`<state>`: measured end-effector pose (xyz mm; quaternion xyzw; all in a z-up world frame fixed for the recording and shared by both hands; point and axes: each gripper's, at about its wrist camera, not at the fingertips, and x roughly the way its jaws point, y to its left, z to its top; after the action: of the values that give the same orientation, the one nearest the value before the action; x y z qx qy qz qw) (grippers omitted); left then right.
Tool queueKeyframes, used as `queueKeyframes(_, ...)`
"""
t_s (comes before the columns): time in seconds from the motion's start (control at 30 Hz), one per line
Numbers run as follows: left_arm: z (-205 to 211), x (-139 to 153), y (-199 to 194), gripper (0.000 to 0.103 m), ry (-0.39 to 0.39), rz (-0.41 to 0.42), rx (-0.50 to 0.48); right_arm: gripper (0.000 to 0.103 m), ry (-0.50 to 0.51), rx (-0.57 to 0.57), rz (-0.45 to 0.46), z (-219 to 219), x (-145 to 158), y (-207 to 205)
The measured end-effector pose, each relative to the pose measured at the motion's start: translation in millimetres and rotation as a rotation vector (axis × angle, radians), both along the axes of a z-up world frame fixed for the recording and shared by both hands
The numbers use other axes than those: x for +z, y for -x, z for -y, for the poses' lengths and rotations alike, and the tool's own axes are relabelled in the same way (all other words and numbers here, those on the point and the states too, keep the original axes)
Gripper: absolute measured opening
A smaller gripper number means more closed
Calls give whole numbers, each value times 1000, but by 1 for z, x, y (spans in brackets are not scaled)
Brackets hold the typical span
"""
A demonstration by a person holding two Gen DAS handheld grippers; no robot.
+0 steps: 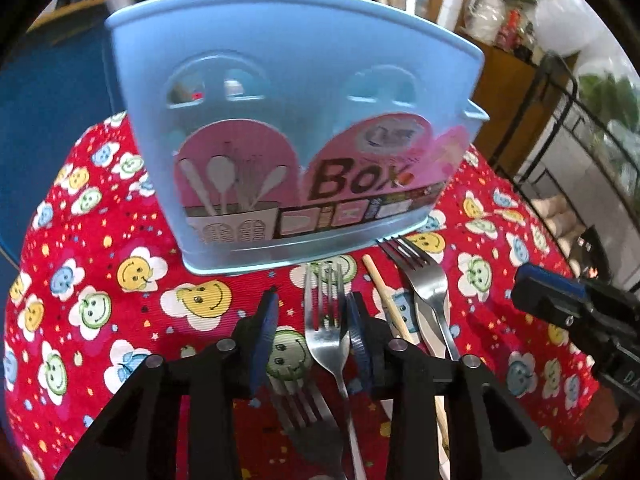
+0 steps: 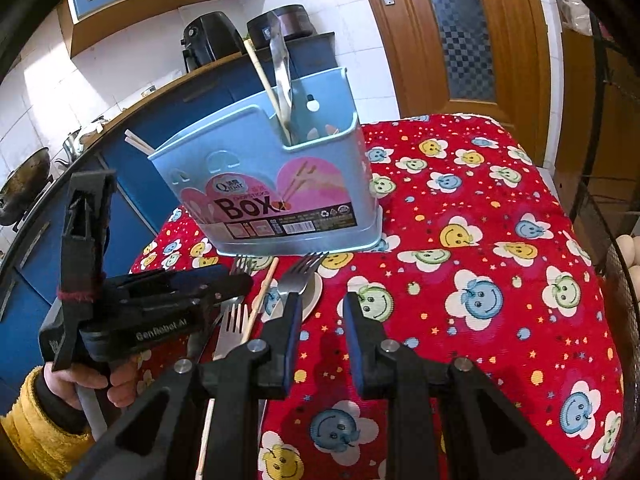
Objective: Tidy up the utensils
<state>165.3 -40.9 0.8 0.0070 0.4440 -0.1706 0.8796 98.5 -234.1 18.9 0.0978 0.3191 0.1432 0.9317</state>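
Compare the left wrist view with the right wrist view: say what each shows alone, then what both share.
Left wrist only: the fork lying between the left tool's fingers, close up.

Right wrist only: chopsticks and a metal utensil standing in the box's side compartment; the right tool open over bare cloth; the hand holding the left tool.

Both: the blue utensil box, the red smiley tablecloth, loose forks and a chopstick.

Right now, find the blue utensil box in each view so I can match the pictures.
Left wrist: box fills the upper centre, close behind the forks.
Right wrist: box upper centre-left, holding chopsticks.
Shared landmark: the "Box" label on its front.
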Motion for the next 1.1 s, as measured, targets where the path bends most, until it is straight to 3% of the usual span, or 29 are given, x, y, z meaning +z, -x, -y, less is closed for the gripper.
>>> queueKeyframes(0.03,2,0,1,22,5,1,-9,23,0,0,-1,0,0,0)
queueKeyframes(0.3,1,7,6,21,47,7,8,23,-2,-2,4,3,1,3)
queueKeyframes(0.57,-15,35,31,21,80,125,37,23,-10,19,1,0,0,2)
queueKeyframes(0.6,-17,40,35,19,84,140,41,23,-14,26,-4,-1,0,1)
queueKeyframes(0.63,-17,43,36,2,86,148,44,23,-17,31,-8,-2,-1,0)
queueKeyframes(0.67,-19,45,37,3,95,150,45,23,-23,40,-14,-3,-1,-2)
queueKeyframes(0.83,-26,50,37,3,115,151,49,23,-54,72,-52,-9,-7,-9)
queueKeyframes(1.1,-22,30,39,4,121,68,8,23,-70,71,-76,-10,-11,-13)
